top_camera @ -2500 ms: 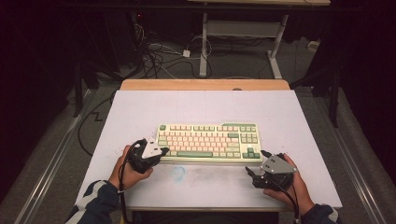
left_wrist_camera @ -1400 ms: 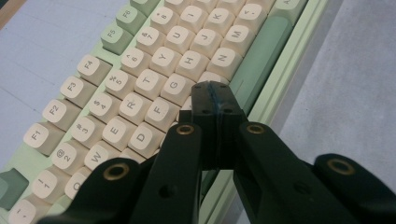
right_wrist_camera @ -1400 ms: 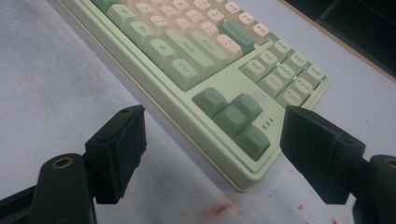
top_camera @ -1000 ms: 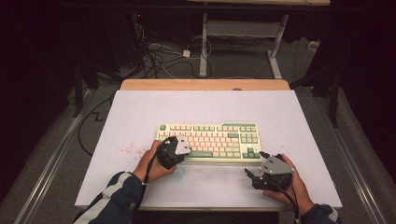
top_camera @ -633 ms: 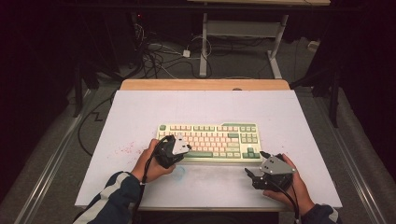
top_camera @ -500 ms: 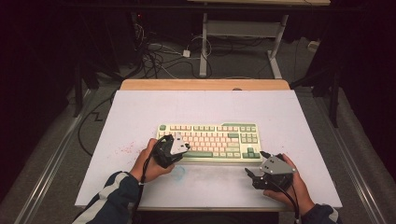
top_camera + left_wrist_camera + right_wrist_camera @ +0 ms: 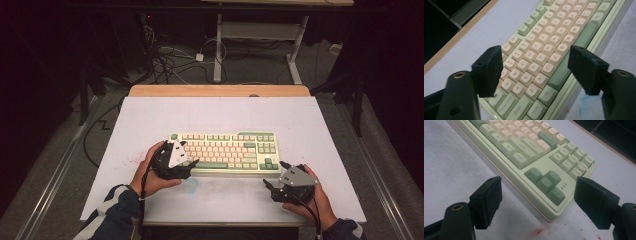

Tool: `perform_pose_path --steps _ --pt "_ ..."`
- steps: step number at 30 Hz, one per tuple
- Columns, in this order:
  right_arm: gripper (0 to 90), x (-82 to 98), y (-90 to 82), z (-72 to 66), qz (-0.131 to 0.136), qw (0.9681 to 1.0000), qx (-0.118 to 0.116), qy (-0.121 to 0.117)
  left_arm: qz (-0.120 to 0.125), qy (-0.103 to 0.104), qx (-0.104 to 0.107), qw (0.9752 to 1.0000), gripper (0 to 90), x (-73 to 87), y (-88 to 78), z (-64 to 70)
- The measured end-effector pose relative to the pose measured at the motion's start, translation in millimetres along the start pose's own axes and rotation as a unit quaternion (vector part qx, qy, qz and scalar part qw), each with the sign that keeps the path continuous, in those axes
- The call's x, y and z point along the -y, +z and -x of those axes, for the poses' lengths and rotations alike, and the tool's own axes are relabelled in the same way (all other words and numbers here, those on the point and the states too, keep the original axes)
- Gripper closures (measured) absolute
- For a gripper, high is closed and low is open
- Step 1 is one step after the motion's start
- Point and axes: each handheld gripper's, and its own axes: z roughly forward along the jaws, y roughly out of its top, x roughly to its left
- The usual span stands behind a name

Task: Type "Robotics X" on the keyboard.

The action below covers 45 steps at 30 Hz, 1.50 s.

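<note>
The keyboard (image 7: 223, 152) sits flat in the middle of the white table (image 7: 150, 120), long side facing the person. The left gripper (image 7: 186, 161) hangs over its left end; its jaws have just been opening and now stand wide with nothing between them, just keys underneath. The right gripper (image 7: 274, 182) rests near the keyboard's front right corner, jaws also spread and empty.

Biggest risk, I'd say: with jaws this wide, a press lands on two or three keys at once, or one pad catches a keycap edge and drags the board sideways.

The left gripper view lets you read the legends, Caps Lock (image 7: 505, 104) included, which the high view can't. The right gripper view shows the arrow keys (image 7: 546, 182) and red specks (image 7: 539, 230) on the table.
</note>
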Motion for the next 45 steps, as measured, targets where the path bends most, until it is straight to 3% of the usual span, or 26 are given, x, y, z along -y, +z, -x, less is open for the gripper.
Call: perform_pose_path --steps 10,14,19,30,33,37,41,45 --pt "23.3 0.2 -0.7 1.3 0.002 1.0 0.002 0.0 0.011 -0.007 -0.028 0.9995 21.6 6.9 -21.7 -19.1" --pt "23.3 0.6 0.0 1.2 0.0 1.0 0.002 0.001 0.002 0.0 -0.041 0.9992 21.7 15.1 -29.2 -25.1" --pt "23.7 0.4 0.4 1.9 -0.001 1.0 0.003 0.002 0.0 -0.009 -0.053 0.9986 21.7 23.8 -35.0 -31.1" --pt "25.2 -1.3 1.1 4.5 0.004 1.0 -0.002 0.009 -0.033 -0.01 -0.066 0.9972 21.5 42.2 -43.7 -37.1" --pt "32.3 -4.2 1.2 6.9 0.012 0.9998 -0.007 0.015 -0.036 -0.014 -0.072 0.9967 21.3 44.4 -45.5 -39.5" --pt "41.7 -10.8 4.7 11.0 0.019 0.9989 -0.036 0.023 -0.044 -0.019 -0.078 0.9958 21.3 47.3 -47.1 -42.2" --pt "55.1 -18.8 12.7 14.5 0.011 0.9984 -0.044 0.034 -0.047 -0.018 -0.08 0.9955 21.3 48.8 -45.8 -41.8" --pt "69.2 -26.7 18.7 14.9 0.001 0.9983 -0.054 0.023 -0.048 -0.018 -0.082 0.9954 21.3 48.7 -44.8 -42.3"
